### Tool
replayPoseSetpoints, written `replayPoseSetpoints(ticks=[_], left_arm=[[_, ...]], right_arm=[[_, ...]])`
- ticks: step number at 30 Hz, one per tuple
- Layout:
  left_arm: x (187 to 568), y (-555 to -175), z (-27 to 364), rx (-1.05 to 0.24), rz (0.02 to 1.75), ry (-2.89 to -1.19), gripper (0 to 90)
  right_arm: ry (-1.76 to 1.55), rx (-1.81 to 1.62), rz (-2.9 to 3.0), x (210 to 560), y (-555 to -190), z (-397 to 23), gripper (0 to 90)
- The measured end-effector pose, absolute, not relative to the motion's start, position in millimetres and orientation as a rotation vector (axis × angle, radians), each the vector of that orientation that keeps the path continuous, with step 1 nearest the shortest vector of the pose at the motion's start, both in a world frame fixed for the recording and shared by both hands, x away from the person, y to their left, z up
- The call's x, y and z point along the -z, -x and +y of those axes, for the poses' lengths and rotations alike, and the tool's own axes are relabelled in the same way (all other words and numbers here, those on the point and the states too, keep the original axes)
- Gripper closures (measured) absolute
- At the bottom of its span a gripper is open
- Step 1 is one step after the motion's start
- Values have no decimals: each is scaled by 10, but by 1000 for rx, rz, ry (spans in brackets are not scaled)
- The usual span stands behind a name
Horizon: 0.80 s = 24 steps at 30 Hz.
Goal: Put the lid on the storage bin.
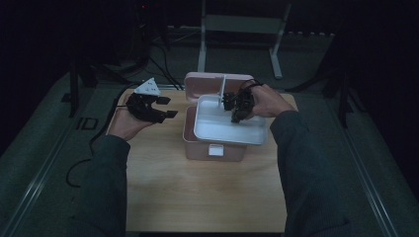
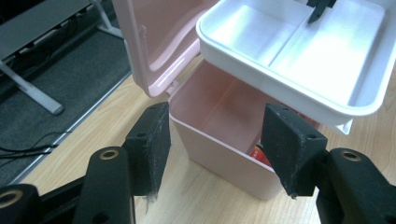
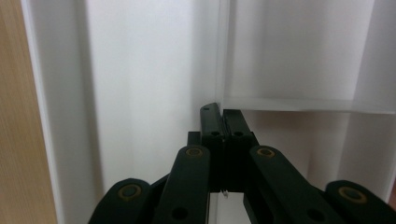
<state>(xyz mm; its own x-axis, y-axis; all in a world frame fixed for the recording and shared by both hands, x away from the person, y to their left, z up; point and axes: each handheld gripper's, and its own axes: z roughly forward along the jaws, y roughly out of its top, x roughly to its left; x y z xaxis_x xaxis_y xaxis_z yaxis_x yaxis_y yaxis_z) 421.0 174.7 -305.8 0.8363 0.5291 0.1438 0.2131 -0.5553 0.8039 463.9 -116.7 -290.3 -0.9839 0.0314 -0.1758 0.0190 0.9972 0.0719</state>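
The wooden surface [image 1: 207,187] carries a pink box [image 1: 195,143] near its centre. The box's lid [image 1: 210,84] stands open at the box's 12 o'clock side, tilted back.

A white tray [image 1: 217,126] sits skewed over the open box, overhanging its rim toward 3 o'clock and leaving a gap of the box uncovered at 9 o'clock. In the left gripper view the tray [image 2: 327,70] hangs above the box [image 2: 219,140], and a thin divider splits the tray into 2 compartments. Something red [image 2: 261,154] lies low inside the box, mostly hidden, so I cannot tell what it is.

The right tool [image 1: 238,112] reaches into the tray from 2 o'clock. In the right gripper view its jaws are pressed together on the thin upright divider [image 3: 224,56] of the tray, with white tray walls all around and a strip of the wood at 9 o'clock.

The left tool [image 1: 165,106] hovers over the surface at 9 o'clock of the box, apart from it. Its jaws are spread with nothing between them, pointing toward the box.
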Motion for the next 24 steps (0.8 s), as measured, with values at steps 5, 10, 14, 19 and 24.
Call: replayPoseSetpoints(ticks=[5,10,14,19,24], left_arm=[[3047,-4203,1762,-474,543,-2156,422],[3055,-4204,1772,-477,543,-2163,422],[3056,-4207,1763,-476,543,-2163,422],[3059,-4204,1756,-475,542,-2165,422],[3068,-4205,1743,-470,541,-2164,422]], right_arm=[[-23,-97,2955,2914,-4648,-1049,896],[-35,-112,2951,2925,-4688,-989,896],[-29,-106,2944,2963,-4697,-961,896],[-29,-104,2948,3008,-4722,-917,896],[-36,-87,2946,3045,-4743,-897,896]])
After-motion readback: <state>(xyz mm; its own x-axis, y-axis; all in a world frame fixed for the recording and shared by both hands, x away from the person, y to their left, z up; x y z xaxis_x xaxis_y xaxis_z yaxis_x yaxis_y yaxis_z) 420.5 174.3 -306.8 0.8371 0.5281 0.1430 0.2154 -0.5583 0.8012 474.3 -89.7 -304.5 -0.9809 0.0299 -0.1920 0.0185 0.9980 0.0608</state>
